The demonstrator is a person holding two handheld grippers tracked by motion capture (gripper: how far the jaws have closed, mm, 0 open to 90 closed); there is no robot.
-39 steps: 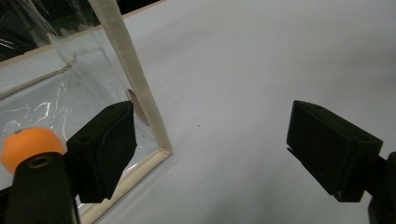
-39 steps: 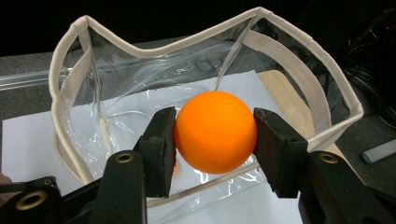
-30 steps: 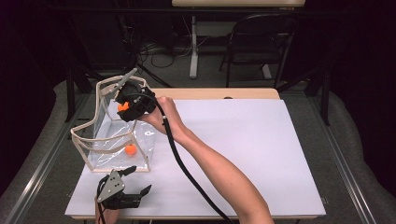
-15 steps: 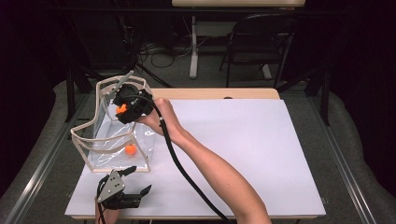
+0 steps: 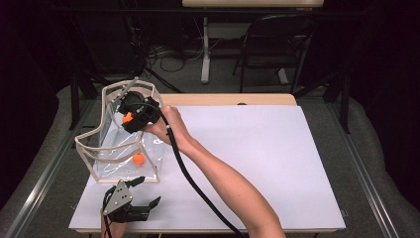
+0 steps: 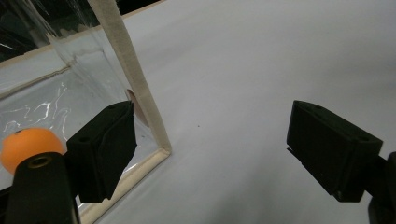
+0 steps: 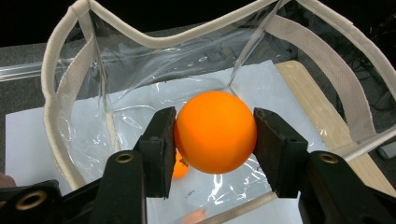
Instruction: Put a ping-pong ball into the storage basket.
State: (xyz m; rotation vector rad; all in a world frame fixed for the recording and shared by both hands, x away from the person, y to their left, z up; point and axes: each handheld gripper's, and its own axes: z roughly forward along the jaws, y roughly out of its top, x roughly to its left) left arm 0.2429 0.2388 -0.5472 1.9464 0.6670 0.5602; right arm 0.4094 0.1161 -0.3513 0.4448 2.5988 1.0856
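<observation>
Your right gripper [image 7: 215, 133] is clamping an orange ball [image 7: 215, 132] between both pads, high over the open mouth of the clear bag [image 5: 106, 130]. Since a second ago you are barely shifting it: it is hanging above the bag's cloth-edged rim [image 7: 187, 36] much as before, so the drop is not yet happening. Judging from that, you are lining up the release. Below it, a second orange ball [image 5: 138, 158] is already lying on the bag's floor, near the front wall. A ball has no long axis and no facing, so its turn in the grip is not mattering. Your left gripper [image 5: 141, 194] is resting on the white table [image 5: 277, 163] just in front of the bag, jaws apart and holding nothing.
</observation>
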